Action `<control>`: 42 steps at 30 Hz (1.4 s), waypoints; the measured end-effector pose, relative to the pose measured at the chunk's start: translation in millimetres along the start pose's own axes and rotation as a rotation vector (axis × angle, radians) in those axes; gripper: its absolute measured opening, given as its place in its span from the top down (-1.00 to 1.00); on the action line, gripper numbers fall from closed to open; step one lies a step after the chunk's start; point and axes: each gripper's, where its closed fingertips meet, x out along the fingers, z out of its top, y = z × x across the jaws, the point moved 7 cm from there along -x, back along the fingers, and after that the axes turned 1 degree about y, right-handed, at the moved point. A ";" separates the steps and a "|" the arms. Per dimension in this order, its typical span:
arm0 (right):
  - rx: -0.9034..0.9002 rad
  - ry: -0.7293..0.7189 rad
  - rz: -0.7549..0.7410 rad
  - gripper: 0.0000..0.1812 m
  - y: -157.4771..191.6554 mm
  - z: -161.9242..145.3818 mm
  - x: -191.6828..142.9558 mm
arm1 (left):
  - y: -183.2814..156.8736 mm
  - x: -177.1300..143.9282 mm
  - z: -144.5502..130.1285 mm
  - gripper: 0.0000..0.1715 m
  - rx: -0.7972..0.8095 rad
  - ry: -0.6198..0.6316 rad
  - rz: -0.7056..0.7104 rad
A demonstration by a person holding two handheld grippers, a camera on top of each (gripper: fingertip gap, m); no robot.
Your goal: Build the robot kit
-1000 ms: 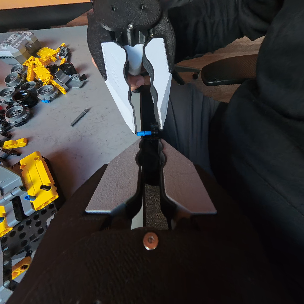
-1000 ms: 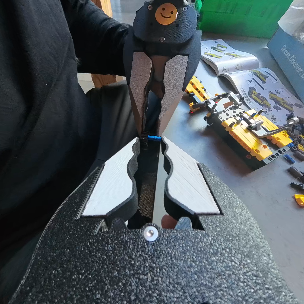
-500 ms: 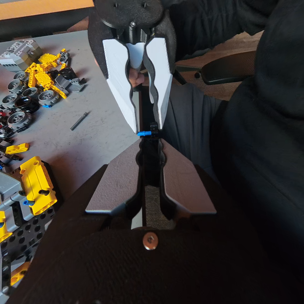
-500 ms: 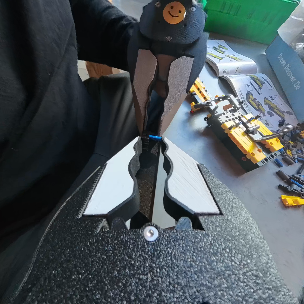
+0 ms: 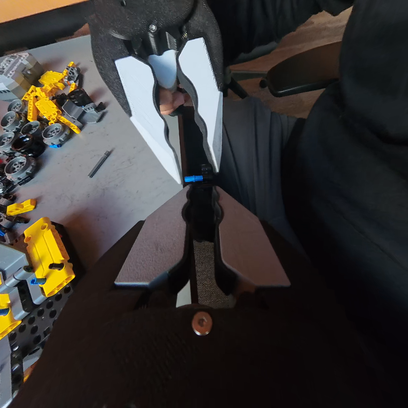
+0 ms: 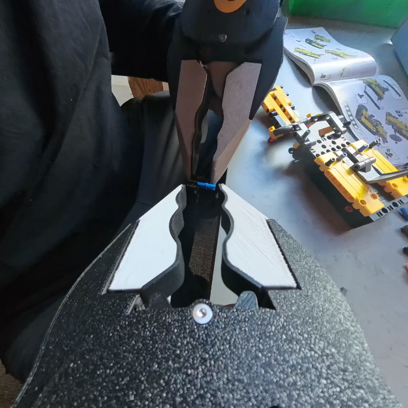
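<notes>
A small blue pin [image 5: 193, 178] is plugged into a small black gear [image 5: 206, 173]. It hangs in the air just off the table edge, between the two grippers, which meet tip to tip. My left gripper [image 5: 201, 187], with dark fingers, is shut on the pin [image 6: 206, 185] and gear [image 6: 192, 184] end to end; it shows from above in the right wrist view [image 6: 202, 180]. My right gripper [image 6: 202, 185], with white fingers, straddles the same piece. Its jaws are narrowly apart, with a sliver of gap at the pin's end. It also shows in the left wrist view [image 5: 198, 176].
The grey table [image 5: 110, 198] carries a yellow and black brick model [image 6: 353, 176], an open instruction booklet [image 6: 331, 50], a pile of wheels and yellow parts [image 5: 33, 123] and a loose dark axle [image 5: 99, 164]. A person in dark clothes [image 5: 353, 198] sits close by, next to a chair armrest [image 5: 298, 77]. Less than 4 cm separates the two grippers' tips.
Both grippers have tilted together while staying tip to tip on the pin and gear. The right gripper's white fingers have parted slightly. The right gripper looks closer in the left wrist view.
</notes>
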 end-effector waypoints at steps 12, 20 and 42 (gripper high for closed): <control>-0.007 -0.017 -0.061 0.74 0.9 4.2 -2.6 | 3.7 -3.6 0.9 0.85 -0.009 -0.008 0.033; -0.112 0.074 -0.034 0.83 7.4 -1.0 -0.4 | 0.4 4.4 -3.1 0.86 -0.030 0.023 0.015; 0.224 -0.097 -0.217 0.72 -19.8 -3.8 -25.9 | 16.2 -4.6 0.2 0.85 0.022 -0.005 0.430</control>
